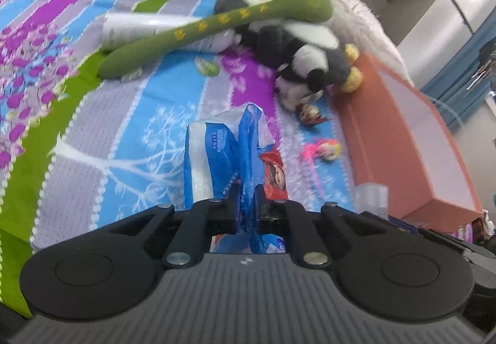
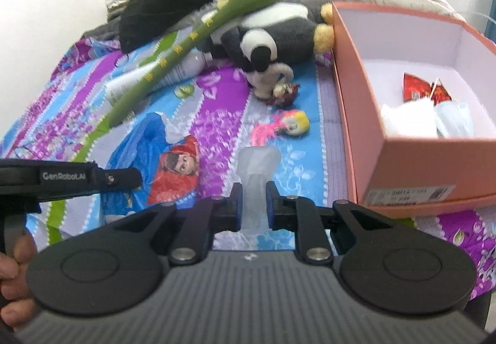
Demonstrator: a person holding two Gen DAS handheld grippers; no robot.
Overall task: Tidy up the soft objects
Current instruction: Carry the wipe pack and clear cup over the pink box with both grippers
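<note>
While the left claw is clenched on a crumpled blue plastic bag that lies on the patterned bedspread, the right claw grips a soft translucent piece between its blue-padded fingers, just above the bed. An open pink box stands to the right on the bed, holding a red packet and white wads. Beyond the bag, a black-and-white plush penguin lies on its side with a long green plush stick resting across it. Two small dolls lie between the penguin and the box.
</note>
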